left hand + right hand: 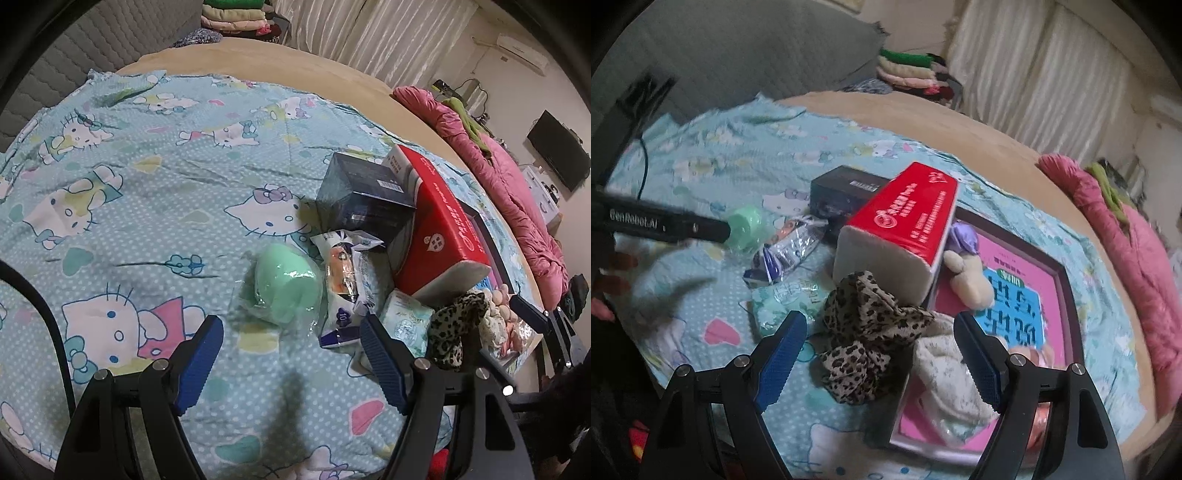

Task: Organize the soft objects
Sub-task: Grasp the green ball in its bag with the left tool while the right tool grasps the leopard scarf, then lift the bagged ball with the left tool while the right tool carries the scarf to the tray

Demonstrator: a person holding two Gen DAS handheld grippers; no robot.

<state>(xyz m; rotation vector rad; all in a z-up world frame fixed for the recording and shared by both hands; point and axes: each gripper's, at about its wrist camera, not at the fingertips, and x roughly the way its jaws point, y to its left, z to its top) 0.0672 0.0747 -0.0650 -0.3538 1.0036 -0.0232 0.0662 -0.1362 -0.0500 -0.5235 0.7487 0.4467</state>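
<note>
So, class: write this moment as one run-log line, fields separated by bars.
left gripper: open, empty, above green roll | right gripper: open, empty, over leopard cloth | red tissue pack: untouched

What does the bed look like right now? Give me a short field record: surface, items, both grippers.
surface: cartoon-cat blanket
left gripper: open, empty, aimed at green roll
right gripper: open, empty, leopard-print cloth between its fingers, not pinched
red tissue pack: leaning on dark box
pink tray: holds plush toy, white cloth
</note>
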